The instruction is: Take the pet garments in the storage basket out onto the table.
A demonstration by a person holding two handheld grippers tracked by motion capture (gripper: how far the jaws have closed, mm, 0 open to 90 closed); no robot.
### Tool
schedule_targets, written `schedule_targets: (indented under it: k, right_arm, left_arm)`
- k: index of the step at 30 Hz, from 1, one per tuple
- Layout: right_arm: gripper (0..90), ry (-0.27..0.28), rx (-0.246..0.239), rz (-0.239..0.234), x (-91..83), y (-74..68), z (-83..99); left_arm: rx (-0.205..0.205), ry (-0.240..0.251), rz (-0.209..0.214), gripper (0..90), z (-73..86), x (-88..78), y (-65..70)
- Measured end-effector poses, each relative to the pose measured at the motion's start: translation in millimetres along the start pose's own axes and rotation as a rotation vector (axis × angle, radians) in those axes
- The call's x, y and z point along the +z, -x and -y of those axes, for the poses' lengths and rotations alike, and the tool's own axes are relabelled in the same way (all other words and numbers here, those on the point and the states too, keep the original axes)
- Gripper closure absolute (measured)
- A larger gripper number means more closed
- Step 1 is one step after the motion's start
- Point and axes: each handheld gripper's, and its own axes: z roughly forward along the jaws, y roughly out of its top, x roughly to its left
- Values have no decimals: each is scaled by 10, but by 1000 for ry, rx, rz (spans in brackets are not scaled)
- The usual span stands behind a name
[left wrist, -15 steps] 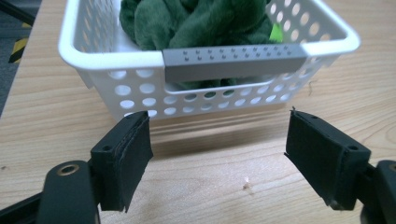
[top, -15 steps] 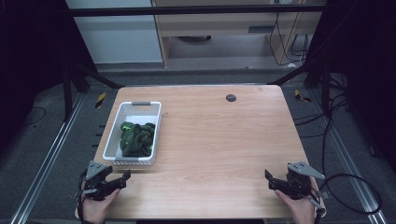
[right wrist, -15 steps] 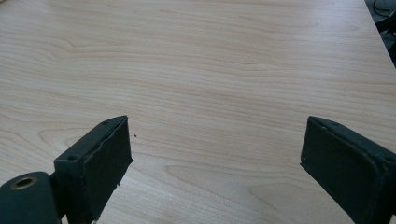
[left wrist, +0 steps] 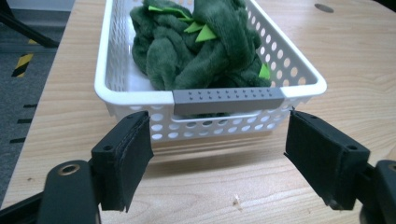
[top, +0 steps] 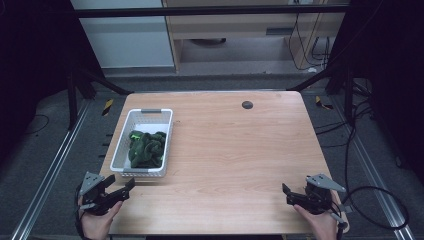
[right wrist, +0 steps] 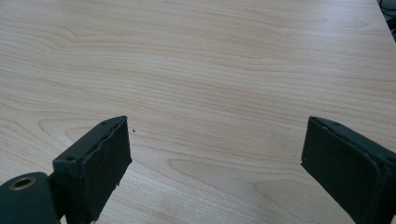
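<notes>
Plush toy (top: 146, 149) in basket (top: 121, 145) at table's (top: 240, 150) left, just beyond left tongs (top: 127, 187).

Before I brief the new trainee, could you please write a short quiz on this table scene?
1. True or false: the white basket holds a green plush toy.
2. Which gripper is nearer the basket?
3. The left gripper faces the basket's: A) grey handle B) far wall C) underside?

Key: 1. True. 2. The left gripper; the right gripper is over bare table. 3. A.
</notes>
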Motion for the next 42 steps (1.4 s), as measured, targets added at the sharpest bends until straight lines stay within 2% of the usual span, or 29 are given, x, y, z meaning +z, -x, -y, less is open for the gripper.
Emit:
schedule_targets:
  k: [8,13,18,25,34,42]
  right_arm:
    - [81,5,-10,5,0,17,4]
    - [80,3,-15,15,6,21,5]
    - [79,2,-9,17,5,29,4]
    - [76,3,-7,17,13,35,-3]
    - [76,5,-20,17,25,33,-4]
    - [77,6,-16,19,19,45,-2]
  left_arm:
    - [10,35,3,219,-71,-71,22]
    - [15,60,12,218,-178,-77,17]
    - [39,70,22,218,-250,-84,55]
    - [45,77,38,214,-346,-97,58]
    - [44,115,39,210,-558,-120,27]
    - [44,109,49,207,-640,-55,33]
